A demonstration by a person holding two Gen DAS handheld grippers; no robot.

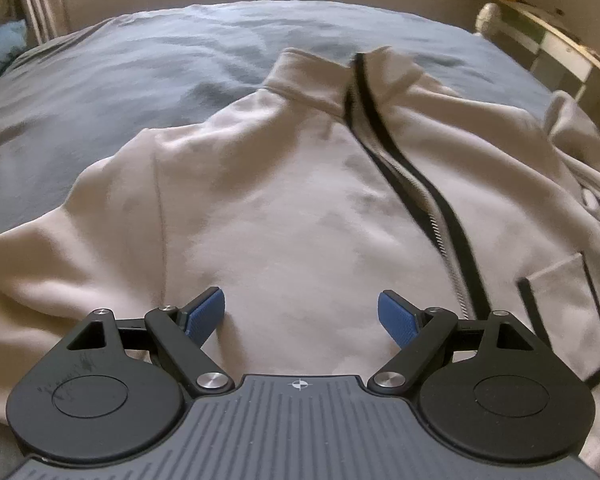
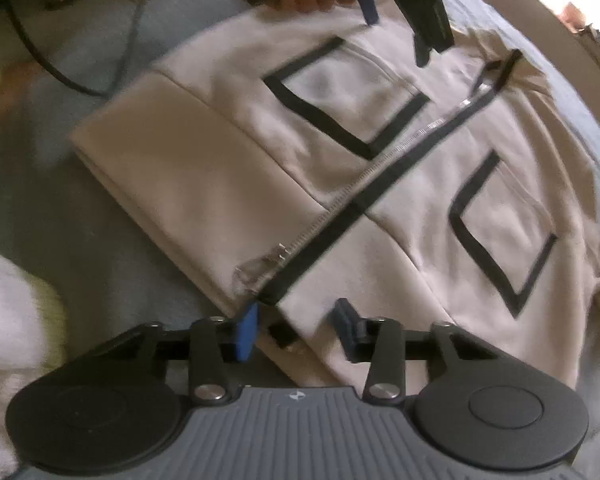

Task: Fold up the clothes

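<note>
Hovering at the hem, the right gripper (image 2: 296, 326) has its jaws half-spread astride the jacket's (image 2: 228, 168) bottom edge, not yet pinching; zipper (image 2: 380, 176) runs straight away toward the collar; left gripper (image 1: 302, 316) hangs wide over the chest, empty; jacket flat on the bed (image 1: 140, 76).

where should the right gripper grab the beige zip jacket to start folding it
Likely the bottom hem band by the zipper end. The jacket lies flat and zipped on the grey bedding, and that free edge already sits between the right gripper pads, which do not yet pinch it. Come in from the hem side, one pad sliding under the edge. The left gripper hangs open over the chest.
</note>
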